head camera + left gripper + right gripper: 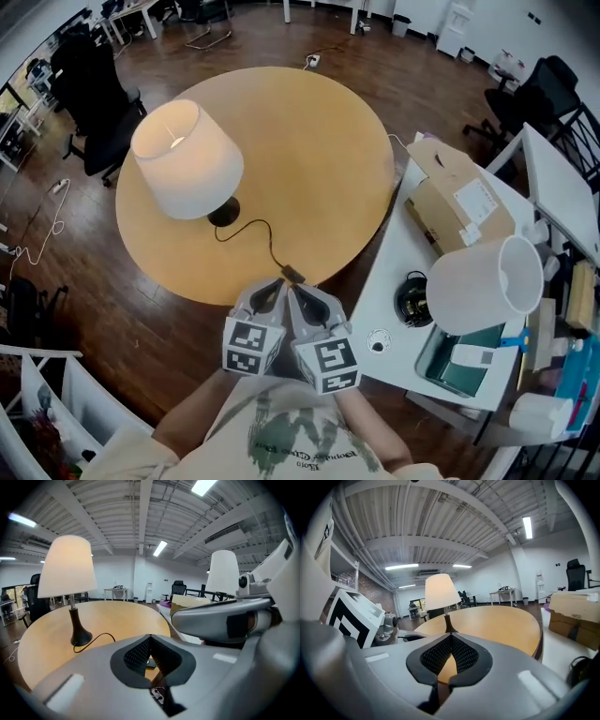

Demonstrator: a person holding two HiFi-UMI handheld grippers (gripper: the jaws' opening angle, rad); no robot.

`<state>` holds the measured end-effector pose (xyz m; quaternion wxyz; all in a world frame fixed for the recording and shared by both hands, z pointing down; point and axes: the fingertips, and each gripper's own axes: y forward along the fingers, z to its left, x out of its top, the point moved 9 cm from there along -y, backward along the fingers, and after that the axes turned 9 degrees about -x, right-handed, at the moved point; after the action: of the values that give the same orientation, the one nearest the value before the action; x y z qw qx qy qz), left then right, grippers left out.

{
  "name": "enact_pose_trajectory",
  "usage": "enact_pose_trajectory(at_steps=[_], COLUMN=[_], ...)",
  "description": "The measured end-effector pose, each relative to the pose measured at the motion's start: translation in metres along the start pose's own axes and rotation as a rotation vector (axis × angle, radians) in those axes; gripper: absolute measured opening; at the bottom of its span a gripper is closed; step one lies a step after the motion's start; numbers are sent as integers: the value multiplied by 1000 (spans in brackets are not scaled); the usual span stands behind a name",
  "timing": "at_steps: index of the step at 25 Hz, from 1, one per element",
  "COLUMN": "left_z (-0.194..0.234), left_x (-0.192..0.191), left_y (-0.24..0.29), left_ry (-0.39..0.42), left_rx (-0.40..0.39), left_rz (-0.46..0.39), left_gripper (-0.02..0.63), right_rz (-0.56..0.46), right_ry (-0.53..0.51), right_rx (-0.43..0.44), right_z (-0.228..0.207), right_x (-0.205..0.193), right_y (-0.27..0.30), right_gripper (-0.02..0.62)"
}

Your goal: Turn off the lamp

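**Head view.** A lit table lamp with a white shade and black base stands near the left edge of the round wooden counter. Its black cord runs to a small black inline switch at the near edge. The left gripper and right gripper sit side by side there.

**Left gripper view.** The fingers are closed tip to tip and hold nothing. The switch shows through the gap behind the tips.

**Right gripper view.** The fingers are closed and empty, with the lamp beyond them.
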<state>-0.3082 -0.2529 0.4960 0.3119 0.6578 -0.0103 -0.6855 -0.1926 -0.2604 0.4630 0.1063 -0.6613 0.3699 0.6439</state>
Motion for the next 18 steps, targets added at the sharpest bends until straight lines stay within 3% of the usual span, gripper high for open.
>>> enact_pose_trajectory(at_steps=[8, 18], left_z=[33, 45], left_x=[-23, -40], left_y=[37, 75], left_ry=[60, 133], left_rx=[-147, -282], left_rz=[132, 243], left_gripper=[0, 0], right_rz=[17, 40], right_ry=[56, 109], right_rx=[-180, -311], right_z=[-12, -12], right_x=[1, -7], right_y=[30, 39], right_gripper=[0, 0])
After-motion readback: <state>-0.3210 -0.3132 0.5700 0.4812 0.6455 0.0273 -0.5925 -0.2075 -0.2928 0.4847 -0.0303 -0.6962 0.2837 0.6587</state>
